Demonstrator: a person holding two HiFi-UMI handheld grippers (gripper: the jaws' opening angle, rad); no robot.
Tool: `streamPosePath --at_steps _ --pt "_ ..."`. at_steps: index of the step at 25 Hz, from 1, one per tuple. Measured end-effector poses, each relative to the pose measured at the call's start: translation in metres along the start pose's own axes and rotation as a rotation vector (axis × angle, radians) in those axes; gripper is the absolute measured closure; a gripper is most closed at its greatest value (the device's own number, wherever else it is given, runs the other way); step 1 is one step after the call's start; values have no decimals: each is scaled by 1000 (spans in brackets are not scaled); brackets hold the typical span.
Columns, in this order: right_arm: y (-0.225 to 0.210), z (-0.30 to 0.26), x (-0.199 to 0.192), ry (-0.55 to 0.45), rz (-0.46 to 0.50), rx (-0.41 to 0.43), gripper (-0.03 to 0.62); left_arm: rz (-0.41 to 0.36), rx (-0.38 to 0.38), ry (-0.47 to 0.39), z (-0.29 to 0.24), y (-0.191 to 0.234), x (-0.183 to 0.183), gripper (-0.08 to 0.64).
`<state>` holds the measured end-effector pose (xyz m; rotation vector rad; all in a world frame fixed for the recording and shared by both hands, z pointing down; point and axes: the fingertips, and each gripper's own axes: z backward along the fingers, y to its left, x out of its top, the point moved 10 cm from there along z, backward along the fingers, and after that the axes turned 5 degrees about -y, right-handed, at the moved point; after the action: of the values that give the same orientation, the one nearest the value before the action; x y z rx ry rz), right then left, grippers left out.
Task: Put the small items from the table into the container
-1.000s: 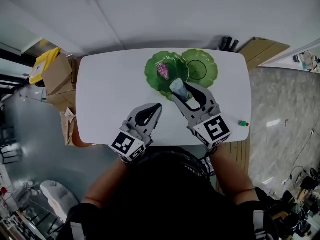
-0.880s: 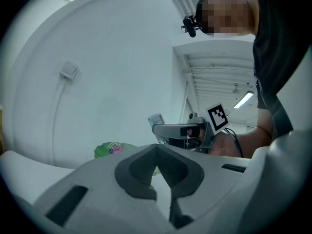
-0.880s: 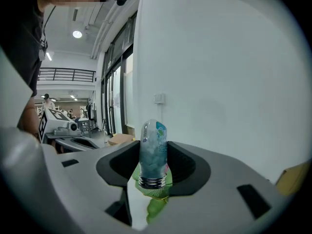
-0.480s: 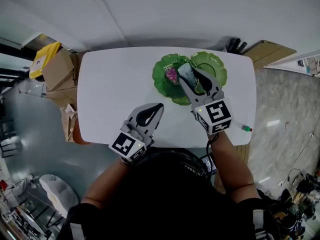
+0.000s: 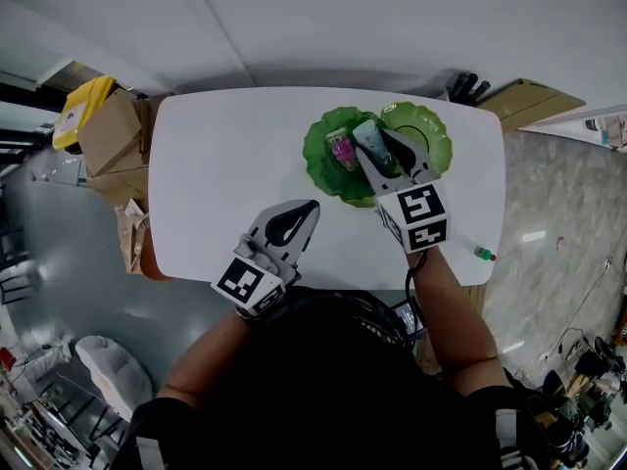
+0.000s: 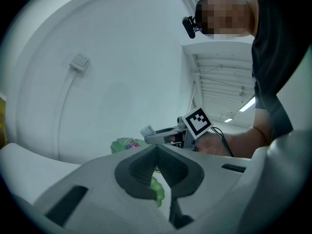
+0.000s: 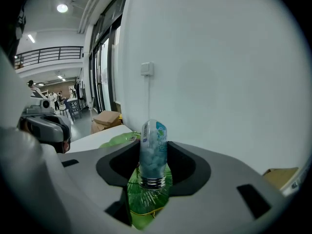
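Note:
Two green leaf-shaped dishes stand at the far side of the white table (image 5: 225, 164). The left dish (image 5: 323, 164) holds a small pink item (image 5: 341, 151); the right dish (image 5: 426, 133) shows nothing inside. My right gripper (image 5: 380, 147) hovers over the dishes, shut on a small clear bottle (image 5: 367, 145) of pale blue pellets. In the right gripper view the bottle (image 7: 153, 152) stands between the jaws, above a green dish (image 7: 146, 199). My left gripper (image 5: 306, 210) rests shut and empty near the table's front edge; its jaws (image 6: 157, 147) meet.
A small green-capped item (image 5: 480, 254) lies near the table's right front edge. Cardboard boxes (image 5: 108, 140) and a yellow bag (image 5: 76, 111) sit on the floor at the left. A brown board (image 5: 519, 96) leans behind the right corner.
My right gripper carried the bottle away from the table's front to a spot over the green dishes. The left gripper stayed where it was.

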<state>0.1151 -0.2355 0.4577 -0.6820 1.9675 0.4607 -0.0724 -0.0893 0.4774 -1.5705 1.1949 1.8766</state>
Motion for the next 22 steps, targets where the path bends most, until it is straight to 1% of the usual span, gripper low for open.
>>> streamPosePath --at_steps 8,14,22 --pt "-1 -15 -6 87 -4 28 410 13 13 5 0 11 -4 553" --pt "0 -21 -6 123 39 7 410 40 25 13 3 20 -9 553" --pt "5 -25 -5 158 69 -5 407 39 15 11 -3 22 -10 553"
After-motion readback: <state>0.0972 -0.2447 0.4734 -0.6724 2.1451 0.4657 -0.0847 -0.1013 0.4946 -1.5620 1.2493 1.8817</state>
